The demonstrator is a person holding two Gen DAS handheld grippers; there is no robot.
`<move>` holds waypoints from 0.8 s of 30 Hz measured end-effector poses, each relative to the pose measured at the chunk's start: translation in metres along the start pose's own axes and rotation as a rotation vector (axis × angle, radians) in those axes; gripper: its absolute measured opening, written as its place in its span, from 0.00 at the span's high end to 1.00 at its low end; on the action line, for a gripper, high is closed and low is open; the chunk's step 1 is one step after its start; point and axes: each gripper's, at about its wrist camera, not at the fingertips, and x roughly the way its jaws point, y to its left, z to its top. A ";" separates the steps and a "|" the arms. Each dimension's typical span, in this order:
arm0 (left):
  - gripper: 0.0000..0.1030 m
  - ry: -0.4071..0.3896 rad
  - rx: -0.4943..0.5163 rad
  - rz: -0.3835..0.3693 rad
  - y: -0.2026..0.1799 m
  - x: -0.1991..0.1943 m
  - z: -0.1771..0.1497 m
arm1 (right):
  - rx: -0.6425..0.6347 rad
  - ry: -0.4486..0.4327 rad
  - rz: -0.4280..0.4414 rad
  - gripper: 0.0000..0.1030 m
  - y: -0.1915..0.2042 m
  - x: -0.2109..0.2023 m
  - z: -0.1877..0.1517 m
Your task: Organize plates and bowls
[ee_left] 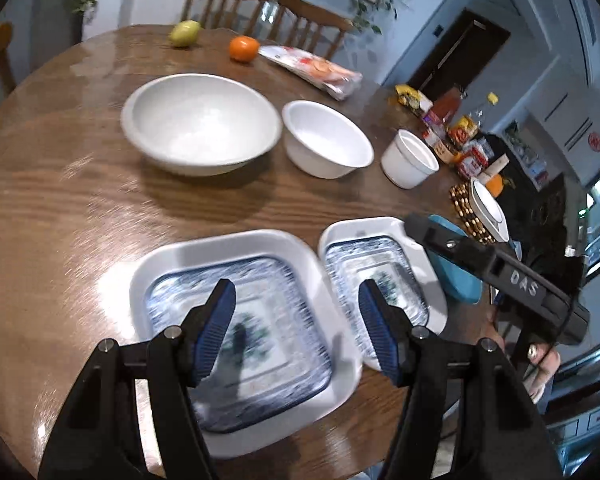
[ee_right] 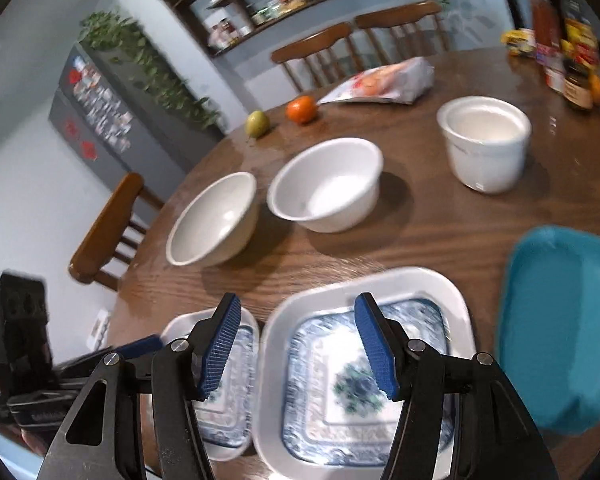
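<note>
Two patterned plates and three white bowls set out, nothing gripped.

Two square blue-patterned plates (ee_left: 236,320) (ee_right: 364,372) are laid side by side at the near worktop (ee_left: 60,208) edge, a teal plate (ee_right: 560,360) to their right, three bowls (ee_left: 200,124) (ee_left: 326,140) (ee_left: 410,158) beyond. Left gripper (ee_left: 296,332) and right gripper (ee_right: 298,352) are held with fingers spread wide, empty. A glazed rim could be pinched shallowly and slipped, or one plate knocked against its neighbour.

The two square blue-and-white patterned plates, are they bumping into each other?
Cannot tell. In the left wrist view the larger square patterned plate and smaller square patterned plate have rims meeting edge to edge, but blur hides any gap.
</note>
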 end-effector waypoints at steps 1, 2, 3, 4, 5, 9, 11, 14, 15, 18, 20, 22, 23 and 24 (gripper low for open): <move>0.40 -0.015 -0.007 0.021 0.007 -0.004 -0.005 | 0.024 -0.016 -0.018 0.41 -0.005 -0.003 -0.005; 0.40 -0.027 -0.015 0.045 0.012 -0.006 -0.007 | 0.040 -0.025 -0.026 0.41 -0.007 -0.005 -0.009; 0.40 -0.040 -0.027 0.071 0.018 -0.007 -0.010 | 0.046 -0.026 -0.025 0.41 -0.008 -0.005 -0.011; 0.42 -0.046 -0.045 0.108 0.025 -0.006 -0.013 | 0.048 -0.025 -0.015 0.41 -0.008 -0.006 -0.014; 0.44 -0.044 -0.053 0.122 0.027 -0.004 -0.013 | 0.045 -0.019 0.009 0.41 -0.006 -0.005 -0.017; 0.55 -0.001 -0.063 0.117 0.037 0.006 -0.020 | 0.041 -0.020 0.060 0.41 -0.003 -0.013 -0.029; 0.55 0.006 -0.047 0.134 0.037 0.009 -0.024 | 0.049 -0.034 0.045 0.41 -0.003 -0.017 -0.032; 0.55 0.001 -0.011 0.163 0.030 0.012 -0.025 | 0.044 -0.043 0.051 0.41 0.000 -0.020 -0.035; 0.55 -0.004 -0.009 0.162 0.032 0.011 -0.025 | 0.042 -0.038 0.048 0.41 0.001 -0.018 -0.036; 0.55 -0.017 -0.020 0.173 0.035 0.011 -0.026 | 0.035 -0.025 0.015 0.41 0.002 -0.013 -0.039; 0.55 -0.025 -0.030 0.175 0.039 0.010 -0.025 | 0.032 -0.023 0.003 0.41 0.000 -0.013 -0.042; 0.55 -0.032 -0.032 0.191 0.040 0.010 -0.026 | 0.037 -0.017 -0.001 0.41 0.000 -0.013 -0.044; 0.55 -0.038 -0.032 0.203 0.041 0.010 -0.026 | 0.039 -0.015 -0.001 0.41 0.002 -0.012 -0.045; 0.55 -0.041 -0.030 0.212 0.040 0.010 -0.026 | 0.038 -0.013 -0.001 0.41 0.003 -0.012 -0.046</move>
